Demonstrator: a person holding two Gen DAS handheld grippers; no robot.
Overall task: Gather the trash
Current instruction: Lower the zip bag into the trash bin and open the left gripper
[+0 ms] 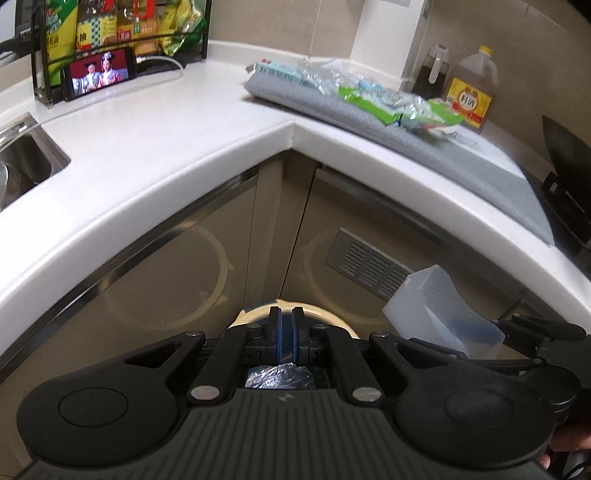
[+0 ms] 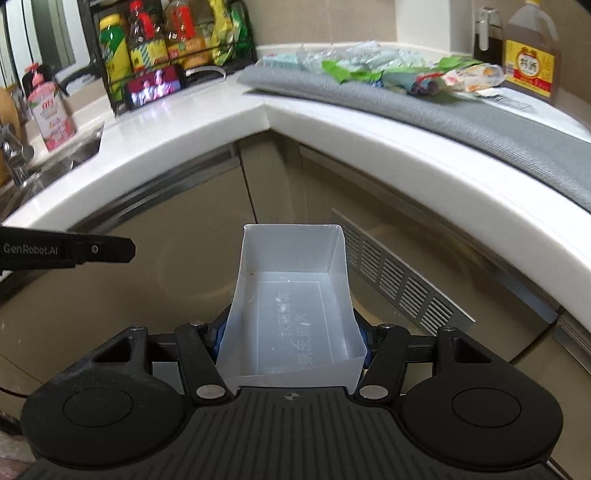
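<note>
Several crumpled wrappers and plastic bags [image 1: 384, 98] lie on a grey mat [image 1: 443, 155] on the white corner counter; they also show in the right wrist view [image 2: 373, 70]. My right gripper [image 2: 291, 332] is shut on a translucent white plastic box [image 2: 291, 302], open side up and empty, held below counter height. The box shows in the left wrist view [image 1: 443, 314] at the right. My left gripper [image 1: 286, 325] is shut and empty, low in front of the cabinets, above a cream-rimmed bin [image 1: 332, 323] with silver foil [image 1: 277, 378] in it.
A wire rack of bottles [image 1: 122, 33] and a phone playing video [image 1: 99, 75] stand at the back left. A sink [image 1: 22, 162] is at the left. A cooking wine bottle [image 1: 471, 92] stands at the back right. Cabinet doors with a vent grille [image 1: 369, 264] are below.
</note>
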